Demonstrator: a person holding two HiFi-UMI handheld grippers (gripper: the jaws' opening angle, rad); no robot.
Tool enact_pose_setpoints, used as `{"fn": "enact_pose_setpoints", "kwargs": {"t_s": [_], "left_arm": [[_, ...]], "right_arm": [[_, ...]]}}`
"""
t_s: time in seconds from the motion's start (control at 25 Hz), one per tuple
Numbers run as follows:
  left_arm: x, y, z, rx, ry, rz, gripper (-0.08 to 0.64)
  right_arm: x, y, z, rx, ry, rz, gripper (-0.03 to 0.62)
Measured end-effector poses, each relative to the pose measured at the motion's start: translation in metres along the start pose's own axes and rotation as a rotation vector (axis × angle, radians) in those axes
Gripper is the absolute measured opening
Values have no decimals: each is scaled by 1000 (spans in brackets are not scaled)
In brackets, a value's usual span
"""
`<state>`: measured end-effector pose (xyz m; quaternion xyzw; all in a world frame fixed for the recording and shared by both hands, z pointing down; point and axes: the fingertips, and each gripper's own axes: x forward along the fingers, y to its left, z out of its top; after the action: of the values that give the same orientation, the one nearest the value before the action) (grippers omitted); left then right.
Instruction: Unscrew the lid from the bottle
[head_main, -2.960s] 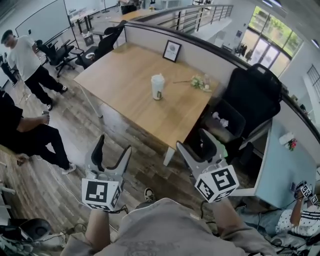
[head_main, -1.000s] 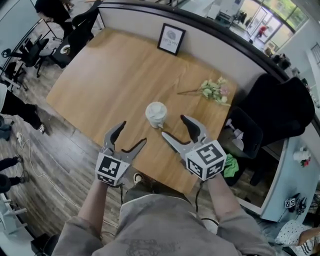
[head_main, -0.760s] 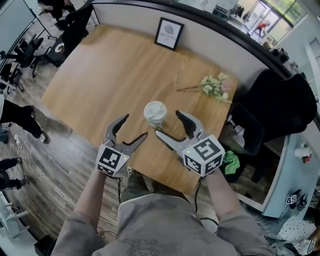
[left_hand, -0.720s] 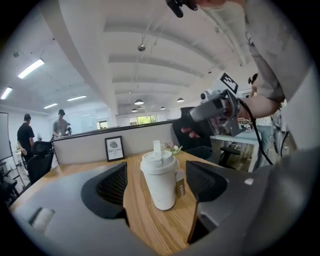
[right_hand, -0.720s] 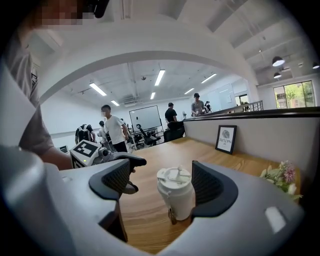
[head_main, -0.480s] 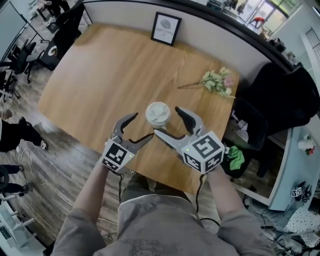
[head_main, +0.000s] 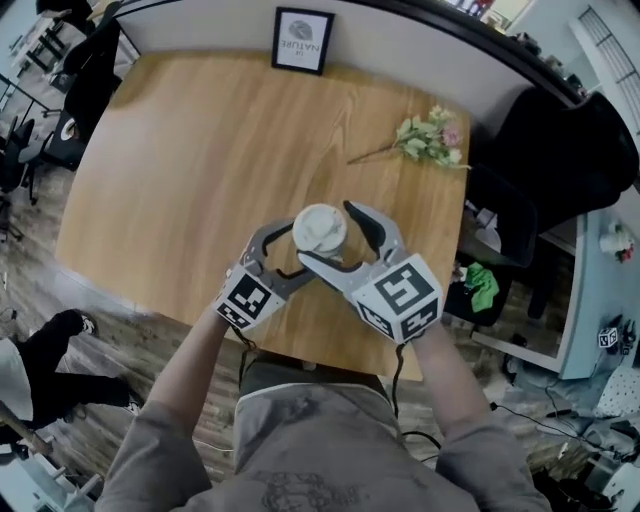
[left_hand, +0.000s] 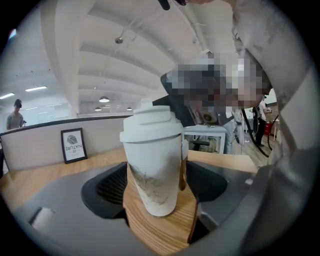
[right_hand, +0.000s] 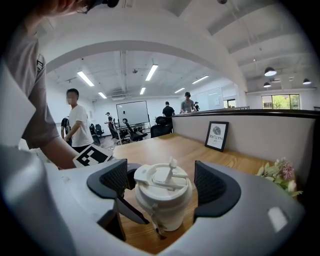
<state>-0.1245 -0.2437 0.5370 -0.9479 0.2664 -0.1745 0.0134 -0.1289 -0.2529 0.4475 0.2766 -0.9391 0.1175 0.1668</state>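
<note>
Step in hand: bracketing the bottle ahead of the grasp; no unscrewing begun.

- The bottle (head_main: 320, 229), white, stands upright on the counter (head_main: 180, 150) near its front edge. The lid (right_hand: 161, 181) is seated on it.
- Left tool (left_hand: 160, 185): jaws apart, one pad on each side of the bottle's body, low on it. A sliver of counter shows between the body and the far pad. I read no squeeze, so nothing is held.
- Right tool (right_hand: 164, 185): jaws have just been opening and stand wide. The lid sits between the pads with a gap on both sides, so nothing is gripped.

Judgement on the next move: the left tool has to clamp the body firmly enough to stop it turning. The right tool then has to close squarely on the lid's rim and twist. The bottle looks light, so an uneven close could tip or slide it.
</note>
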Motion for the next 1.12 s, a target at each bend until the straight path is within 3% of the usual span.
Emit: {"fn": "enact_pose_setpoints", "kwargs": {"t_s": [0.16,0.4,0.6,0.76,0.96,1.12], "left_arm": [[12,0,-2,1,-38,-63,368],[17,1,-7,4,-58,-95,353],[18,2,-7,-3,-66,-109,345],[17,1,-7,-6,-66,-116,344],[17,2,-7,-9,-65,-129,341],[16,2,-6,-10,-68,-140,339]], "right_arm": [[10,-1,-8,17,3,-53,413],[18,-7,-17,22,15,-126,411],[18,-9,-17,0,12,-119,407],[17,-4,-21,-66,45,-5,407],[13,4,-27,-307,93,222,393],[10,6,-27,-360,62,357,385]]}}
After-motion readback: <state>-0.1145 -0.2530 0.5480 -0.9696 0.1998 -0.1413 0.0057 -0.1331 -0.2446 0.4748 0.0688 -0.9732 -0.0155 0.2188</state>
